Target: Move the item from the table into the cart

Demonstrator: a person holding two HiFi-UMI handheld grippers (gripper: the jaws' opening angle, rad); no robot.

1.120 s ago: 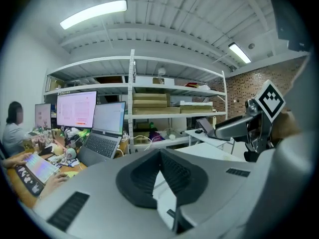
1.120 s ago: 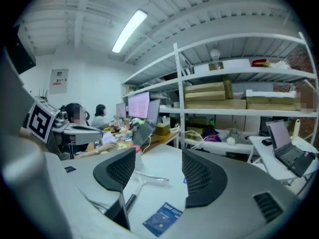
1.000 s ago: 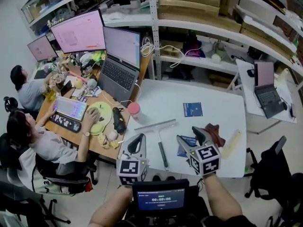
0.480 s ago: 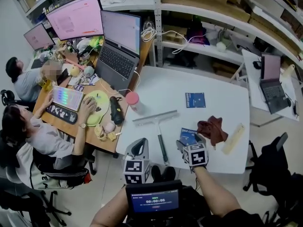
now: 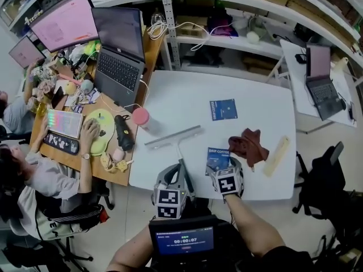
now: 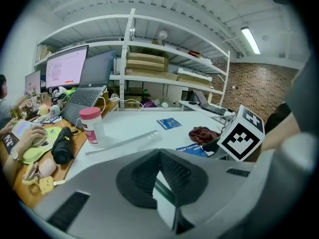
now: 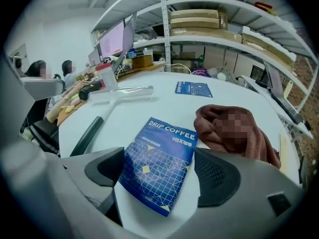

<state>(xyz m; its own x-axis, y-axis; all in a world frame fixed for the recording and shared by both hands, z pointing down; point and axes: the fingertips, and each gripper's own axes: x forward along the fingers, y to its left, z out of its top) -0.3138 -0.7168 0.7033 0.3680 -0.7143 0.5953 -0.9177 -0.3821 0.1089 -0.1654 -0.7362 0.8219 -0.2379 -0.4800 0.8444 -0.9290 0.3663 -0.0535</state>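
Note:
A blue drip coffee packet [image 5: 217, 158] [image 7: 157, 166] lies flat near the front edge of the white table [image 5: 266, 112]. My right gripper [image 5: 225, 168] [image 7: 158, 171] is open and low over it. Its jaws have just been opening, and the packet lies between them with neither pad pressing on it. My left gripper [image 5: 177, 169] [image 6: 160, 153] is shut with nothing in it, beside the dark handle of a squeegee [image 5: 173, 136] [image 6: 124, 141]. I see no cart in any view.
A maroon cloth [image 5: 248, 145] [image 7: 224, 128] lies just right of the packet. A second blue packet [image 5: 223, 109], a pink-capped bottle [image 5: 140, 118] and a cream strip [image 5: 276, 156] also lie on the table. People work at a cluttered desk [image 5: 74, 146] on the left.
Both grippers have come down toward the table's front edge. The right one has sunk over the drip coffee packet and its jaws stand wider apart.

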